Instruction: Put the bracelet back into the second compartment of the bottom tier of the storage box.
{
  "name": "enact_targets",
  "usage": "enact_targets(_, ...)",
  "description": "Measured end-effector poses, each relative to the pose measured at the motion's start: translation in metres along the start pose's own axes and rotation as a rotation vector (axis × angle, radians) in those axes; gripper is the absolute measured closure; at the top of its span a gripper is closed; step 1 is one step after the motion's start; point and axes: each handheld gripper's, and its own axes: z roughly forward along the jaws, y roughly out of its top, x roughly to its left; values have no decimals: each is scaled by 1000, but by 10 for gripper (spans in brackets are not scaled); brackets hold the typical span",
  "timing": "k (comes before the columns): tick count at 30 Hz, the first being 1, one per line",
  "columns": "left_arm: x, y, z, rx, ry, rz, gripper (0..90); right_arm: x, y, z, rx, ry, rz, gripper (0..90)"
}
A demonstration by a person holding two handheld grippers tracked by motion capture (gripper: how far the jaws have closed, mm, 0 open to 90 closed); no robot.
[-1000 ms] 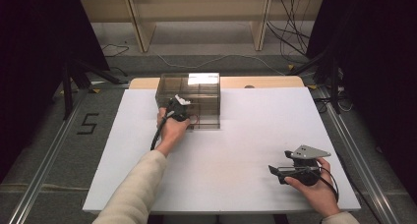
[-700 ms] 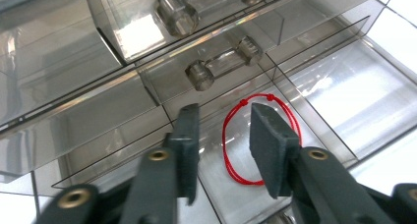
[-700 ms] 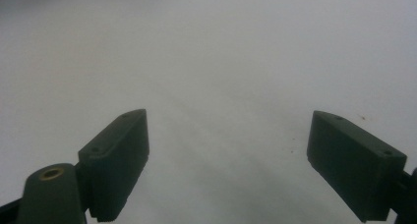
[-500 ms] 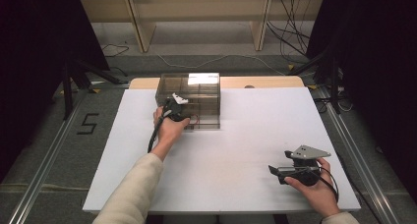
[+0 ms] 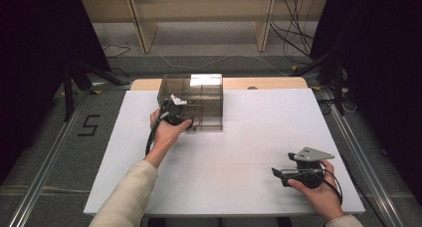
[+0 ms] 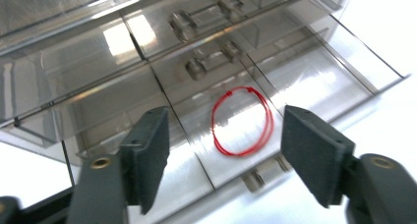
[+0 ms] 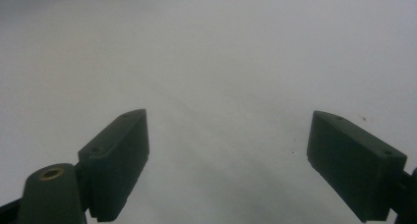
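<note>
A smoky transparent drawer box (image 5: pixel 199 95) stands at the back middle of the white table (image 5: pixel 249 137). Its lowest drawer (image 6: pixel 314 81) is pulled out, and a red thread loop (image 6: pixel 242 121) lies flat in the drawer's middle compartment. My left gripper (image 5: pixel 185 120) hovers over that drawer. In the left gripper view the left gripper (image 6: pixel 225 135) is open; its jaws have just been opening and stand either side of the loop without touching it. My right gripper (image 5: pixel 276 173) rests near the front right corner, and in its own view the right gripper (image 7: pixel 227 135) is open over bare table.
Behind the table stands a wooden shelf frame (image 5: pixel 199 13) with cables on the floor. Metal rails (image 5: pixel 45 157) run along both sides, and a "5" mark (image 5: pixel 88 125) is on the floor at left. Wide white tabletop lies between the two hands.
My left hand with its gripper has risen a little and drawn slightly away from the box front. The right hand has stayed in place.
</note>
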Motion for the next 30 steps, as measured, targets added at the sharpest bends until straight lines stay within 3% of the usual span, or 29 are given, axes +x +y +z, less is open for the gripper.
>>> enact_targets(8,-5,-8,-17,-43,-32,13,279,0,0,0,3,0,-1,168)
enact_targets(14,-9,-17,-29,-67,-100,17,248,0,0,0,-2,0,-1,168)
enact_targets(30,-23,-52,-67,-122,-139,81,233,2,1,1,0,2,-4,168)
